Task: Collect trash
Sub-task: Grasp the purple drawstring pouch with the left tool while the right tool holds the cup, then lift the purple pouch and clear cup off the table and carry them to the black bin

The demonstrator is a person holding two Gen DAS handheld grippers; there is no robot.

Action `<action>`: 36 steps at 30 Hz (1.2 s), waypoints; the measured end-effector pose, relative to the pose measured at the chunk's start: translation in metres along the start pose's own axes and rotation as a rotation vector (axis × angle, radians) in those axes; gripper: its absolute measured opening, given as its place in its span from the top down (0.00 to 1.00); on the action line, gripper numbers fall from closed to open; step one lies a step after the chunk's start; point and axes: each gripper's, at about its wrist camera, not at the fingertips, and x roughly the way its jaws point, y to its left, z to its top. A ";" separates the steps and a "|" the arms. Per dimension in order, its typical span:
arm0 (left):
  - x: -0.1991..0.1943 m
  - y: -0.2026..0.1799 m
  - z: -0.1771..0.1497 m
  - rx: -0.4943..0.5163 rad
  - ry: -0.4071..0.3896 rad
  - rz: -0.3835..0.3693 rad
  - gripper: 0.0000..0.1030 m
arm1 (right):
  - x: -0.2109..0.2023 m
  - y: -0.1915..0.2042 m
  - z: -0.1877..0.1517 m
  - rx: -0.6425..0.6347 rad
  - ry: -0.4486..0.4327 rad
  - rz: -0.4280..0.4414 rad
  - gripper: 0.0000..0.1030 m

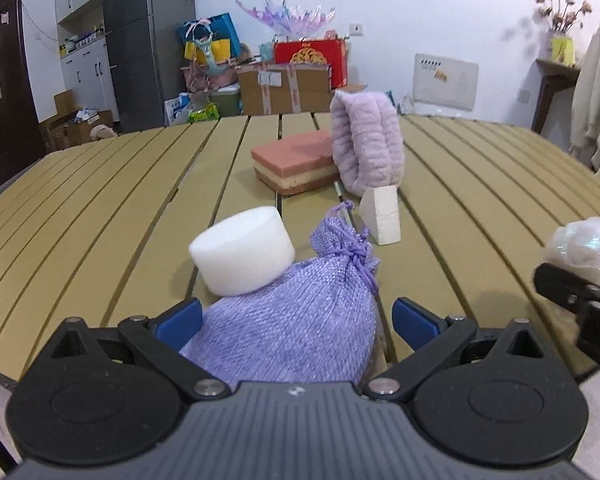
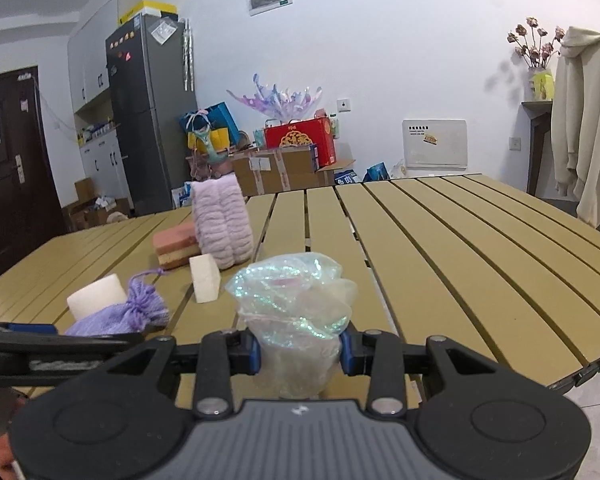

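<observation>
Left gripper [image 1: 296, 320] sat at bottom centre of the left view, jaws wide apart with the purple pouch [image 1: 300, 320] between them; the left pad looked to touch the fabric, the right pad was clear of it, so no grip yet. Right gripper [image 2: 300, 350] at bottom centre of the right view was clamped on a crumpled iridescent bag [image 2: 296, 312], pads pressed into both sides, bag bulging above them. Pouch lay on the slatted table [image 1: 480, 208] near its front edge, drawstring neck pointing away. White foam cylinder [image 1: 242, 250] touched the pouch at centre left of the left view. Just beyond, right of centre, stood a pale wedge block [image 1: 382, 216]. Further back, mid-frame, a layered sponge [image 1: 296, 164] lay beside an upright lilac plush band [image 1: 366, 144], seemingly touching. Boxes [image 1: 284, 88] and a fridge [image 1: 148, 40] filled the upper left background. Step, as I judged: one piece collected on the right, left lined up on the pouch. Next move would call for closing the left jaws squarely on the pouch body without nudging the cylinder, then lifting. No bin was visible.
</observation>
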 end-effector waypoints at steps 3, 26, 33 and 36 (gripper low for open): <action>0.011 -0.001 -0.001 -0.026 0.024 0.013 0.01 | 0.003 -0.003 0.000 0.007 -0.003 0.005 0.67; -0.047 0.015 0.002 -0.040 -0.074 -0.010 0.94 | -0.012 -0.004 -0.003 -0.003 -0.021 0.076 0.67; -0.071 0.013 -0.004 -0.020 -0.098 -0.012 0.94 | -0.022 0.001 -0.005 -0.024 -0.019 0.094 0.67; -0.081 0.013 -0.004 -0.018 -0.103 -0.011 0.94 | -0.029 0.005 -0.006 -0.040 -0.022 0.101 0.67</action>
